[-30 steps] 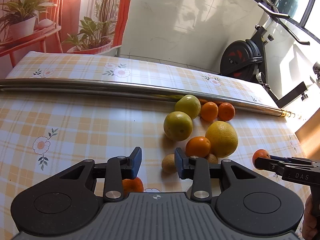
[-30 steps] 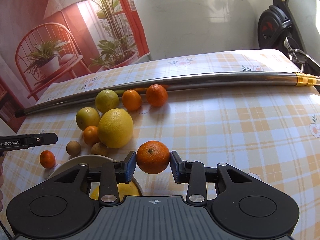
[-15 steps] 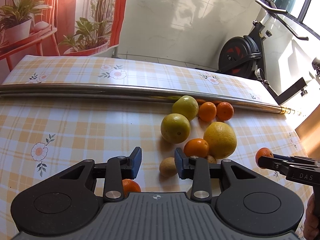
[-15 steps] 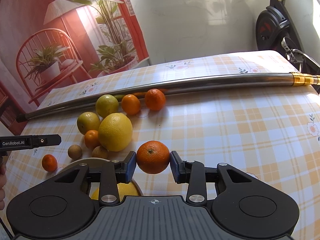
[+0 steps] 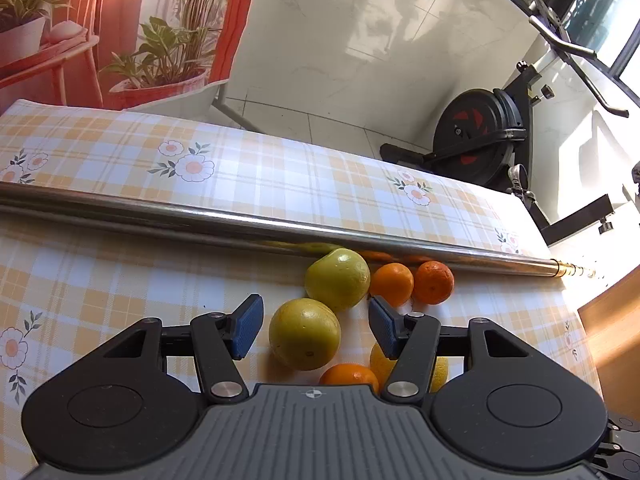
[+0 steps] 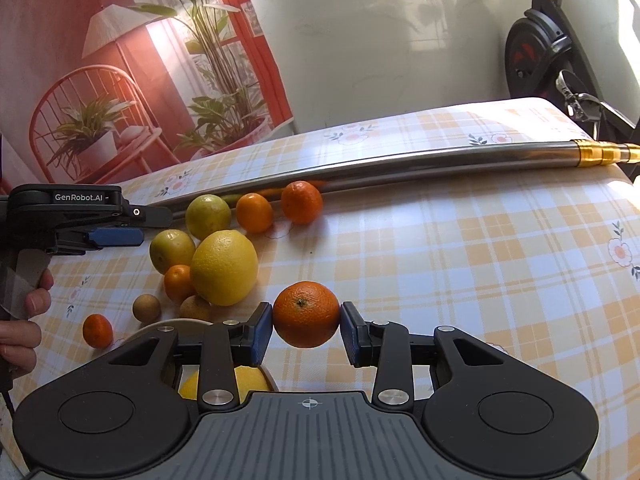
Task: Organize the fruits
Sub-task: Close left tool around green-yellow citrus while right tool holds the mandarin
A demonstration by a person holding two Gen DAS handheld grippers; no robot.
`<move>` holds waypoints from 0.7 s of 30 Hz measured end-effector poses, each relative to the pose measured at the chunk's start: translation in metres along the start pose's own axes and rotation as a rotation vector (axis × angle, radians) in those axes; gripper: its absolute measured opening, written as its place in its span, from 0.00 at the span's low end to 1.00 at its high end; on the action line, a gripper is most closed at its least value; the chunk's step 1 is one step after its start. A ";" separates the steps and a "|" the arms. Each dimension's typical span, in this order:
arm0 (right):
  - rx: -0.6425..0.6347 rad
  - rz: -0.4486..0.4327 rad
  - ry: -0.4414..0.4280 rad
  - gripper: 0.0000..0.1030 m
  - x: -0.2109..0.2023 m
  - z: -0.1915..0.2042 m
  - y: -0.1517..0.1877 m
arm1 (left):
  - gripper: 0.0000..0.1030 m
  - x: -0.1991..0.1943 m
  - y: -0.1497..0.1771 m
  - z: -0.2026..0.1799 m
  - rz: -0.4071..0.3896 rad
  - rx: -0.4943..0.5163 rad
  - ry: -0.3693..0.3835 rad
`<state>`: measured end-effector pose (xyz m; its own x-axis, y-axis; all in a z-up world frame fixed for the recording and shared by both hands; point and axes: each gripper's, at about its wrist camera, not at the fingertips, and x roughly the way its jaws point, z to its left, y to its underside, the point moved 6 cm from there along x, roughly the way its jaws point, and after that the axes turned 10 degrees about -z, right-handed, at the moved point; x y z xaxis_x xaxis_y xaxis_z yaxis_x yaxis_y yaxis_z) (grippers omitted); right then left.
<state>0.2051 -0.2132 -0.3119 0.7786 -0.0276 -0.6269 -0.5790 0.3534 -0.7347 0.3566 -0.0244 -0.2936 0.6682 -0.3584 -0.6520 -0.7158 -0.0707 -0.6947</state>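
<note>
Your right gripper (image 6: pixel 306 330) pinches a dimpled orange (image 6: pixel 306 314) between its blue ribbed pads, holding it above the plaid, flower-printed tabletop (image 6: pixel 460 264). Your left gripper (image 5: pixel 316 326) stands spread wide, its pads either side of a smooth yellow-green citrus (image 5: pixel 304 334) without touching it. Behind that sits a second greenish fruit (image 5: pixel 337 279), then two small pebbly oranges (image 5: pixel 391 284) beside a shiny metal tube (image 5: pixel 200 222) that lies across the cloth. In the right wrist view a large round yellow grapefruit (image 6: pixel 224 267) rests among the cluster, with two dull brown round fruits (image 6: pixel 146 308) near a pale plate rim (image 6: pixel 176 324).
</note>
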 end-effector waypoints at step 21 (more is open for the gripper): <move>0.028 0.004 0.003 0.33 0.002 -0.006 0.004 | 0.46 0.018 0.022 0.001 0.036 0.091 -0.061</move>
<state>0.2025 -0.2176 -0.3175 0.7759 -0.0287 -0.6302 -0.5748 0.3794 -0.7250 0.3527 -0.0312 -0.3212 0.6556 -0.3013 -0.6924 -0.7200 0.0271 -0.6935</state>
